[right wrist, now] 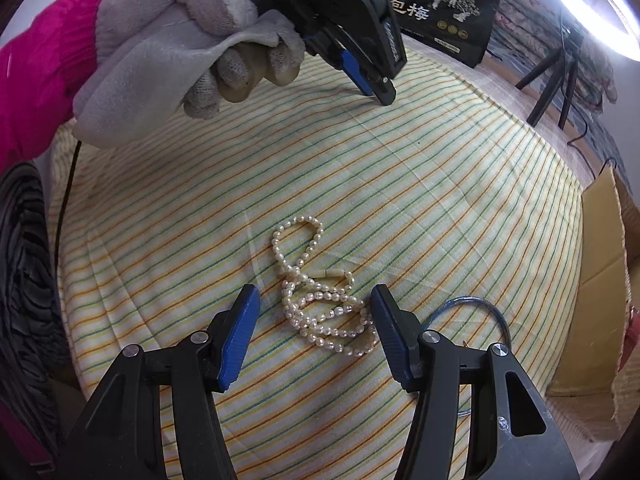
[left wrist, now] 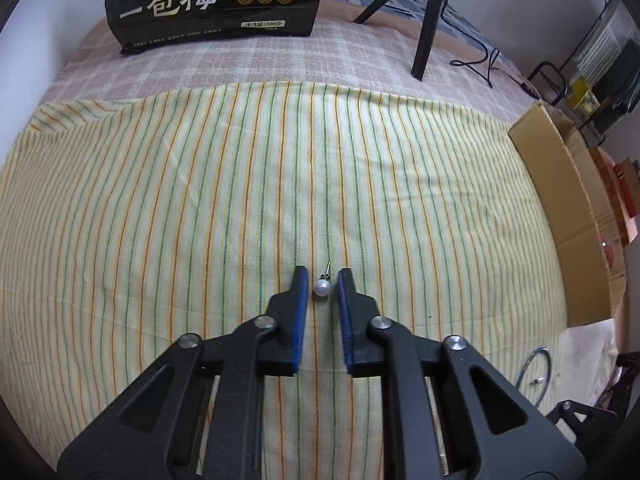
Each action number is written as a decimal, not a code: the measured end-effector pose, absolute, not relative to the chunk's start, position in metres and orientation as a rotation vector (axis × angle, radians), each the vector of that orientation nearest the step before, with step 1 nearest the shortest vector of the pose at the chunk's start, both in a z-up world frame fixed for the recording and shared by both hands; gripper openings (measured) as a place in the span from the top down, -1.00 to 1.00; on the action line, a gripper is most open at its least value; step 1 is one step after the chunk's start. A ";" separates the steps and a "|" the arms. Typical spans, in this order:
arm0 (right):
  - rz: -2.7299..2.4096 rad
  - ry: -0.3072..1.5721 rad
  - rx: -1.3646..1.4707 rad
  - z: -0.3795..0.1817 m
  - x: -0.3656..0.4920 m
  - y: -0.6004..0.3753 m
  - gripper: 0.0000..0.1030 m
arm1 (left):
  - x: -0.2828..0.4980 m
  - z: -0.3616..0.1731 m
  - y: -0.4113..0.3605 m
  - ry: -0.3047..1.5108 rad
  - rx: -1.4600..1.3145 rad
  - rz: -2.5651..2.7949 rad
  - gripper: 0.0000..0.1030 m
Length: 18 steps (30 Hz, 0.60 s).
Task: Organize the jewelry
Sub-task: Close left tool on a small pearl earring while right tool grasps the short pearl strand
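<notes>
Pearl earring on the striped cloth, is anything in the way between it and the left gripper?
Nothing visible. The pearl earring lies on the striped cloth directly between the open blue pads of the left gripper, with a small gap on each side and only bare fabric around it.

right gripper (right wrist: pixel 314 304) jaws spread wide around a pearl necklace (right wrist: pixel 322 304) heaped on the striped cloth (right wrist: pixel 440 200).
</notes>
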State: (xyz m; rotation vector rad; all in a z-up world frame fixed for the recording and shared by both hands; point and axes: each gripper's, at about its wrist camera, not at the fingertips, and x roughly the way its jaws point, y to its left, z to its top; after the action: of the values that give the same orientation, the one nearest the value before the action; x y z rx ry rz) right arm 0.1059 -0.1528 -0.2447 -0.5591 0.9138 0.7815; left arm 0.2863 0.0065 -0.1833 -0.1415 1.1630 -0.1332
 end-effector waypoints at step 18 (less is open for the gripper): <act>0.776 0.950 -0.507 -0.229 0.105 -0.148 0.87 | 0.276 -0.158 0.025 1.118 -0.230 -0.129 0.87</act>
State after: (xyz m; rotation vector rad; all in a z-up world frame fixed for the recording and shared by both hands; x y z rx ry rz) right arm 0.1055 -0.1477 -0.2286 -0.5069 0.9502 0.7758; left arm 0.2762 0.0253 -0.1580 -0.2300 1.1179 -0.1292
